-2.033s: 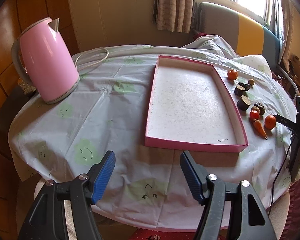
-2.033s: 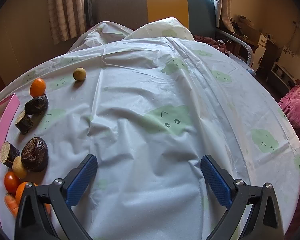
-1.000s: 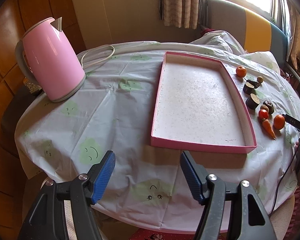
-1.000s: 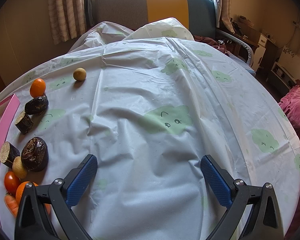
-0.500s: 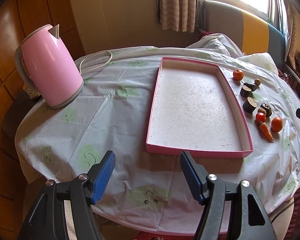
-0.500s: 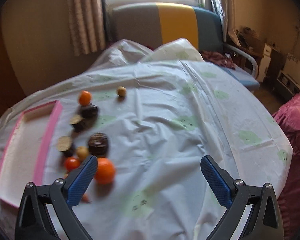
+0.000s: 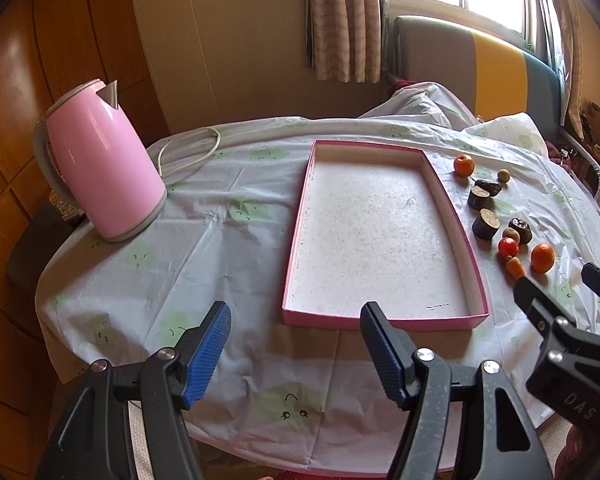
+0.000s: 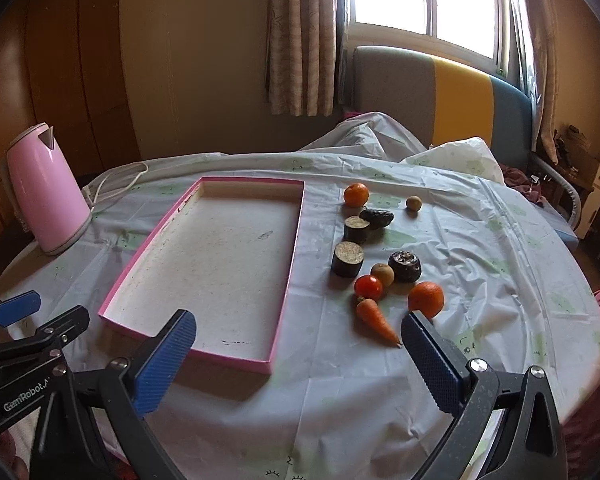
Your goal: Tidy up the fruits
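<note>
A pink-rimmed shallow tray [image 7: 296, 240] [image 8: 286, 276] lies empty on the table. Right of it lie several fruits and vegetables: an orange [image 8: 426, 299] [image 7: 542, 257], a carrot [image 8: 376, 322] [image 7: 515, 268], a red tomato [image 8: 368, 287] [image 7: 508, 247], two dark cut cylinders [image 8: 348, 259] [image 8: 357, 229], a dark wrinkled fruit [image 8: 405, 266], a second orange [image 8: 356, 194] [image 7: 464, 165] and a small yellow ball [image 8: 413, 202]. My left gripper [image 7: 295, 348] hangs open before the tray's near edge. My right gripper [image 8: 298, 356] is open, holds nothing, and hovers near the tray's near right corner, short of the carrot.
A pink electric kettle [image 7: 100, 164] [image 8: 46, 188] with a white cord [image 7: 188, 152] stands at the table's left. A wrinkled plastic cloth [image 8: 500, 264] covers the round table. A striped sofa [image 8: 440, 92] and window lie behind it.
The right gripper has pulled back and swung left, so the tray and all the fruits now show in its view. It now appears at the right edge of the left wrist view.
</note>
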Available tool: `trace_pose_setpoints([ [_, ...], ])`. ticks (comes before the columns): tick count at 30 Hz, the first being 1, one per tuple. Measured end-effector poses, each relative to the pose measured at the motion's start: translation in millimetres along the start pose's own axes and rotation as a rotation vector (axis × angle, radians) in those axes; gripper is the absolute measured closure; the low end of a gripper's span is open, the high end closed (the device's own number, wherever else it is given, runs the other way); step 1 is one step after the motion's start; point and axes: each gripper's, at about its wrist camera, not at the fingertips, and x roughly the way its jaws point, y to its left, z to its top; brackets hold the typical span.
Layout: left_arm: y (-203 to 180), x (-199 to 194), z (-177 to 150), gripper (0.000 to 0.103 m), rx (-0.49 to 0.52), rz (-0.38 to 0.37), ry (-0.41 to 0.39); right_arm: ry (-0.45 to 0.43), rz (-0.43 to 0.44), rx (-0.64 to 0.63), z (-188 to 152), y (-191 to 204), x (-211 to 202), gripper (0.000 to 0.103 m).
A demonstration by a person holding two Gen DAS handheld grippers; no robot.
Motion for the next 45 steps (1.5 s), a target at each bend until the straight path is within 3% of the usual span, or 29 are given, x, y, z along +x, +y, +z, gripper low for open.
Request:
trace_pose_setpoints([
  [13,-28,-2,4,0.034,0.071,-0.031,-0.021,-0.002,0.000,0.041,0,-26,-3,0.000],
  [18,-45,0,1,0.034,0.128,-0.085,-0.042,0.003,-0.018,0.083,-9,-60,-2,0.000],
  [24,-60,14,-3,0.037,0.139,-0.224,0.024,0.038,-0.074,0.171,-31,-118,10,0.000],
  [28,-72,22,-3,0.044,0.138,-0.279,0.068,0.061,-0.074,0.200,-38,-138,26,0.015],
  [33,-78,31,-4,0.051,0.130,-0.306,0.109,0.053,-0.069,0.191,-21,-147,55,0.018],
  [39,-88,35,0,0.053,0.153,-0.346,0.129,0.110,-0.051,0.201,-2,-155,103,0.034],
  [42,-98,36,2,0.056,0.183,-0.343,0.121,0.136,-0.012,0.202,-4,-154,119,0.048],
  [45,-111,38,7,0.057,0.199,-0.365,0.122,0.106,-0.008,0.181,-10,-147,118,0.065],
])
